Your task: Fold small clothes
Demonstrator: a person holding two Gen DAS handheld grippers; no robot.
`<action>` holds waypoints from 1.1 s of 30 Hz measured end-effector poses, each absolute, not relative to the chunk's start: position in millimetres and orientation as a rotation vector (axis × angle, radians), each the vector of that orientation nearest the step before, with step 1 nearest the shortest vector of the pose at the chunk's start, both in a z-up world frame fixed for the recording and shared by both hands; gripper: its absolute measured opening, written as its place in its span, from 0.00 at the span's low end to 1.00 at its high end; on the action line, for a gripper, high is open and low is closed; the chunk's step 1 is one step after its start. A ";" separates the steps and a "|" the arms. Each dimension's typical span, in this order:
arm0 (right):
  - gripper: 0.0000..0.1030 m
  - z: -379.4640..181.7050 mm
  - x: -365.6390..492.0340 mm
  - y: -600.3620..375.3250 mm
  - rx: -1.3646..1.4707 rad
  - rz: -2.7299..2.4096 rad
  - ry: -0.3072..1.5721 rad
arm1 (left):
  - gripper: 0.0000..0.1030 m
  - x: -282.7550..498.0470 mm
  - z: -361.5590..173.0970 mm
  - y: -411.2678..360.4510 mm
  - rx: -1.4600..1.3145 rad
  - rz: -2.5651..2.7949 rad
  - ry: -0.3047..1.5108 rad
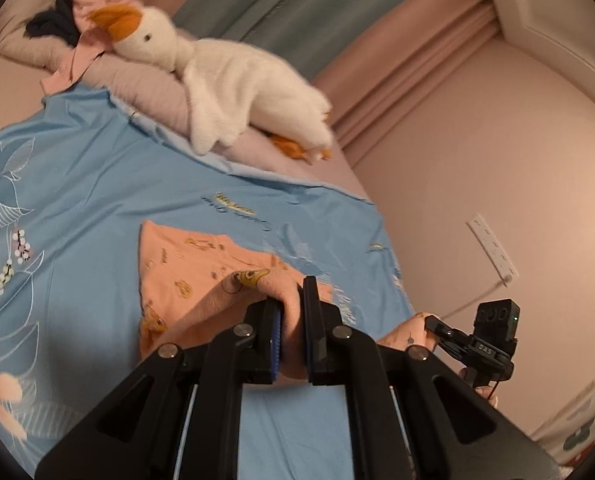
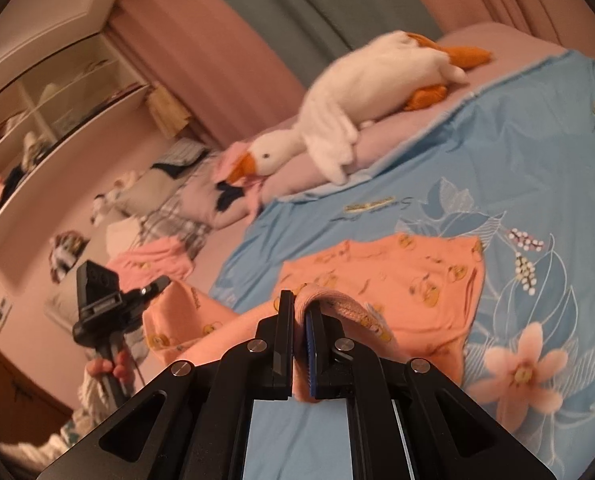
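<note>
A small peach garment [image 1: 185, 280] printed with yellow ducks lies partly on the blue floral bedspread [image 1: 77, 184], its near edge lifted. My left gripper [image 1: 291, 316] is shut on a bunched fold of that peach cloth, which fills the gap between the black fingers. In the right wrist view the same garment [image 2: 409, 280] spreads across the bedspread [image 2: 517, 140], and my right gripper [image 2: 299, 312] is shut on its ribbed pink hem, which loops over the fingertips. The other gripper shows at the side of each view, also on the peach cloth.
A white plush goose [image 1: 237, 76] lies on pink pillows at the head of the bed. More clothes are piled by the far pillow [image 1: 77, 12]. A second peach garment [image 2: 153, 260] and a plaid pillow [image 2: 177, 220] sit left. A wall socket strip [image 1: 493, 248] is on the pink wall.
</note>
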State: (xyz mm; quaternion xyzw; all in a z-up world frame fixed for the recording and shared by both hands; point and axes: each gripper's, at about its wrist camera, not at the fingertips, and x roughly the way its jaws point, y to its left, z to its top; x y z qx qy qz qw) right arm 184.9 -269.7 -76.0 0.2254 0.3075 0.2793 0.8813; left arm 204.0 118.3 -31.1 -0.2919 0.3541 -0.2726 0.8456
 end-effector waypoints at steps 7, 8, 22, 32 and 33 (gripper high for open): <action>0.07 -118.8 267.4 -285.9 0.572 0.473 0.757 | 0.06 276.6 -96.6 126.6 -0.707 -0.461 0.903; 0.07 -127.0 278.8 -287.7 0.590 0.451 0.778 | 0.06 288.9 -110.0 128.2 -0.733 -0.443 0.932; 0.07 -202.8 358.6 -311.2 0.748 0.240 0.988 | 0.59 352.7 -154.8 171.4 -0.824 -0.238 0.970; 0.50 -142.0 311.2 -314.7 0.471 0.242 0.816 | 0.57 290.6 -101.0 118.7 -0.419 -0.482 0.935; 0.46 -140.9 302.3 -303.5 0.409 0.289 0.822 | 0.47 285.5 -101.9 107.5 -0.388 -0.510 0.938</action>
